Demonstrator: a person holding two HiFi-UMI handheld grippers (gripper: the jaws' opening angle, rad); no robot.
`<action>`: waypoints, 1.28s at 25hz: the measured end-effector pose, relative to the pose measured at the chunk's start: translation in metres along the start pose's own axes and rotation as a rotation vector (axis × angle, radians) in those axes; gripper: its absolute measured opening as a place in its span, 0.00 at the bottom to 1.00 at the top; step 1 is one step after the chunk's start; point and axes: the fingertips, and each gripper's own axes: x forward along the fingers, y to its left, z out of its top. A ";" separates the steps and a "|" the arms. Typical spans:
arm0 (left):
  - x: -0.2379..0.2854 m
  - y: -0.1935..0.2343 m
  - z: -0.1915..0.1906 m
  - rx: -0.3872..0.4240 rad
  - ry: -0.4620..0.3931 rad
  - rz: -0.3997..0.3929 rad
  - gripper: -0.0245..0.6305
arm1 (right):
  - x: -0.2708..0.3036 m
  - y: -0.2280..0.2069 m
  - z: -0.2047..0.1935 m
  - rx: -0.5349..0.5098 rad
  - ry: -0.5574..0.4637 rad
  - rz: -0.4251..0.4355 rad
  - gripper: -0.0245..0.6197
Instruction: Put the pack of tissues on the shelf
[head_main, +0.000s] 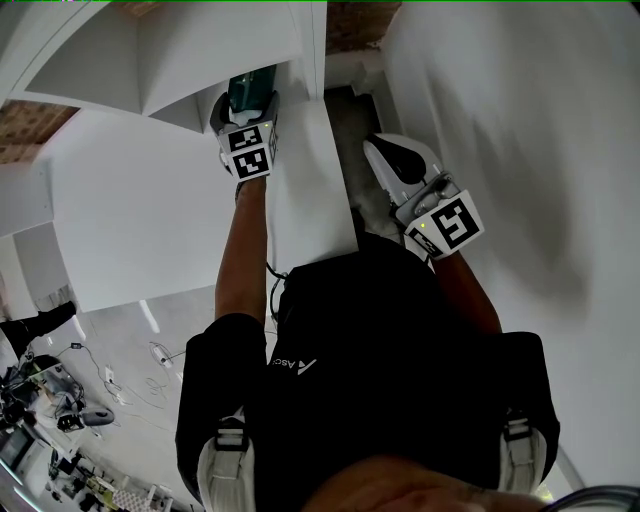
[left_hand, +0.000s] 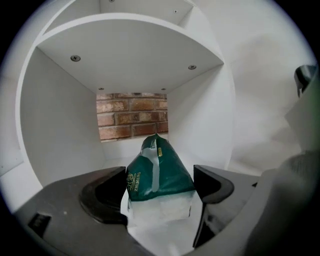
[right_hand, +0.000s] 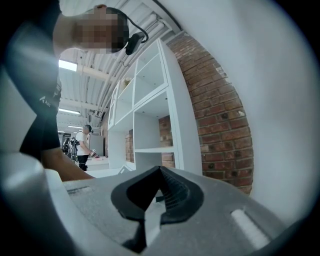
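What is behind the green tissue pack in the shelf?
A brick wall shows behind the tissue pack, at the back of the white shelf. The pack covers the bit of shelf floor right behind it, so that part cannot be seen.

This looks like a loft-style lab or workshop. It has a bare brick wall (right_hand: 220, 125), a tall white shelf unit (right_hand: 150, 100) and strip lights (right_hand: 67, 65) under an exposed ceiling. Loose cables (head_main: 160, 352) and gear (head_main: 90, 415) lie on the pale floor (head_main: 125, 325), and another person (right_hand: 83, 145) stands at the far end.
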 end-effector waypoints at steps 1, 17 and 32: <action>-0.004 0.000 0.002 -0.001 -0.011 0.004 0.67 | -0.001 0.001 0.000 0.001 -0.002 0.003 0.04; -0.153 -0.046 0.063 -0.032 -0.275 -0.066 0.66 | -0.014 0.046 0.017 0.004 -0.078 0.095 0.04; -0.283 -0.086 0.105 -0.041 -0.484 -0.214 0.07 | -0.031 0.091 0.028 0.020 -0.137 0.125 0.04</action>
